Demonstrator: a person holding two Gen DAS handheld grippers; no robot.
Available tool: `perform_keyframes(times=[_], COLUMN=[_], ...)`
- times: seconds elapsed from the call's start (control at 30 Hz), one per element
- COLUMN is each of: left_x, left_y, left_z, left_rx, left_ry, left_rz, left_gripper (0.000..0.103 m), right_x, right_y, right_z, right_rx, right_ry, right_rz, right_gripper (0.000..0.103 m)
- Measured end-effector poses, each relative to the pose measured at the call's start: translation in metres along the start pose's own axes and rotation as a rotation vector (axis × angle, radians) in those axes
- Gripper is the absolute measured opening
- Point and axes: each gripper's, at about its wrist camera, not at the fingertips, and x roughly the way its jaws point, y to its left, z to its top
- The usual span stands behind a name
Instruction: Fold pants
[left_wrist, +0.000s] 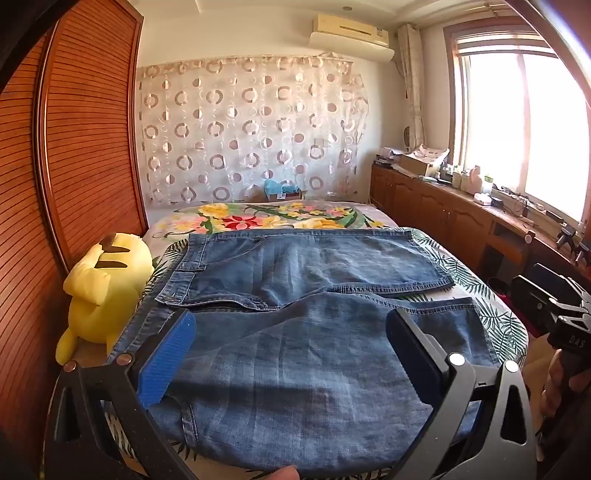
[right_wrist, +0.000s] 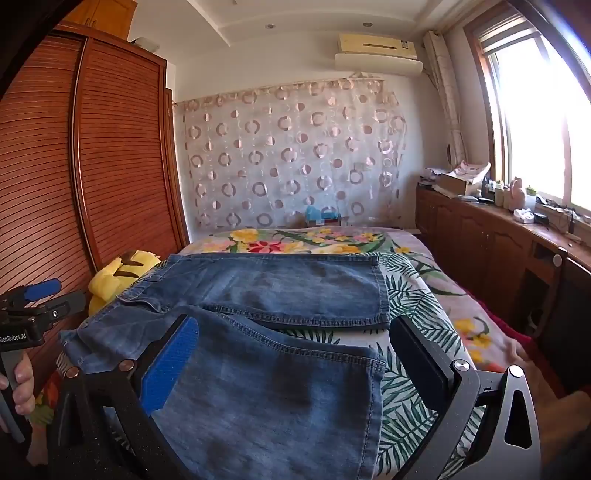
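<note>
So the pants (left_wrist: 295, 325) — blue denim — are spread flat on the bed (left_wrist: 491, 314), which has a leafy, flowery cover. The waistband sits over on the left side next to a yellow plush toy (left_wrist: 101, 291), and both legs run off to the right, the far leg lying flat and the near one bunched up a bit toward the camera.

The left gripper (left_wrist: 291, 347) hovers over the near leg with its jaws spread wide, blue pad on one side and dark pad on the other, nothing pinched between them. Can't say for sure whether the tips touch the cloth.

The right gripper (right_wrist: 291, 350) is in the same state — released, jaws wide apart — over the hem end of the near leg, with the hem edge lying between its fingers and bare bedcover under the right-hand finger.

Behind the bed hangs a curtain (right_wrist: 295, 155) with ring patterns, a slatted wooden wardrobe (left_wrist: 85, 129) stands on the left, and a long cabinet (right_wrist: 491, 236) runs under the window (left_wrist: 524, 122)
</note>
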Motion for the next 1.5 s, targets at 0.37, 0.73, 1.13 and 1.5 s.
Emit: perform_keyframes(times=[0.37,0.73,1.13,1.5], left_x=[0.0001,0.0008,0.0006,0.0006], left_y=[-0.0003,-0.0015,-0.0018,-0.002], left_z=[0.0003,0.0006,0.0006,0.0005], left_rx=[0.006,0.012,0.014,0.016], left_ry=[0.002,0.004,0.004,0.004], left_rz=[0.001,0.004,0.006,0.007], left_gripper=[0.103,0.103,0.103,0.103], right_x=[-0.0005,-0.0015,-0.0006,-0.0015], right_y=[0.0028,-0.0004,0.0002,-0.0001], right_z=[0.0025,0.0005,-0.0001,-0.0005], right_rx=[0.001,0.011,0.013,0.014], right_ry=[-0.004,-0.017,-0.012,-0.014], right_rz=[-0.002,-0.007,-0.004,-0.004], right_gripper=[0.103,0.103,0.103,0.103])
